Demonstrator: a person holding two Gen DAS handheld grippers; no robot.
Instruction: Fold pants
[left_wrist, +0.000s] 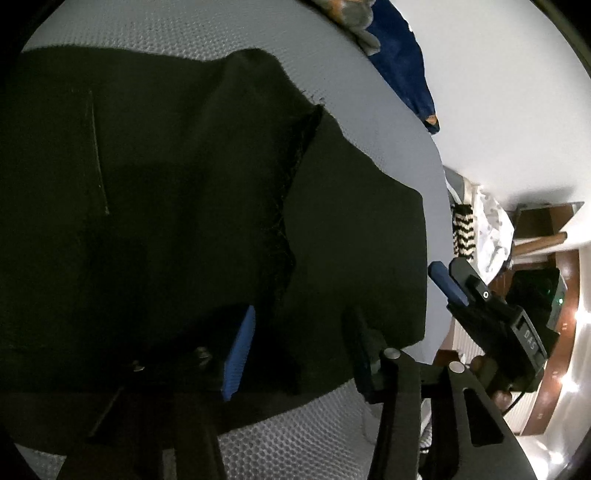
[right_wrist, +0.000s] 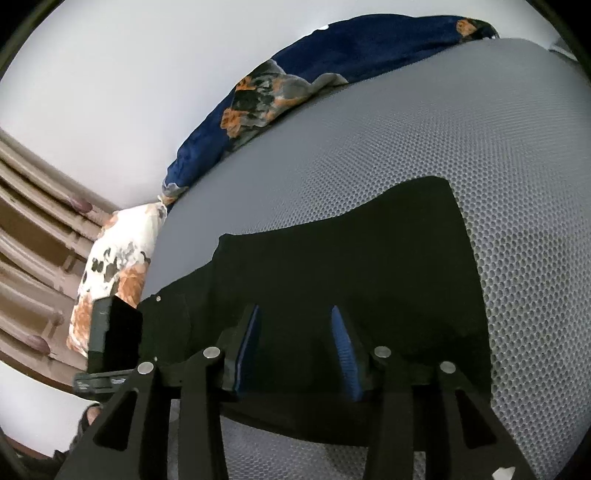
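Black pants (left_wrist: 177, 192) lie spread on a grey mesh mattress (left_wrist: 295, 443), with a folded layer and a raw seam edge running down the middle. My left gripper (left_wrist: 299, 332) hovers over the pants' near edge, jaws wide apart and empty. In the right wrist view the pants (right_wrist: 351, 258) cover the lower middle of the mattress (right_wrist: 480, 147). My right gripper (right_wrist: 295, 314) is open over the near edge of the cloth, with nothing between its blue pads. The right gripper also shows in the left wrist view (left_wrist: 476, 291), off the mattress's right edge.
A dark blue floral blanket (right_wrist: 295, 85) lies along the mattress's far edge, also in the left wrist view (left_wrist: 402, 62). A white and orange floral pillow (right_wrist: 114, 266) sits at the left corner. White wall behind. Wooden furniture (left_wrist: 535, 236) and clothes stand beyond the right edge.
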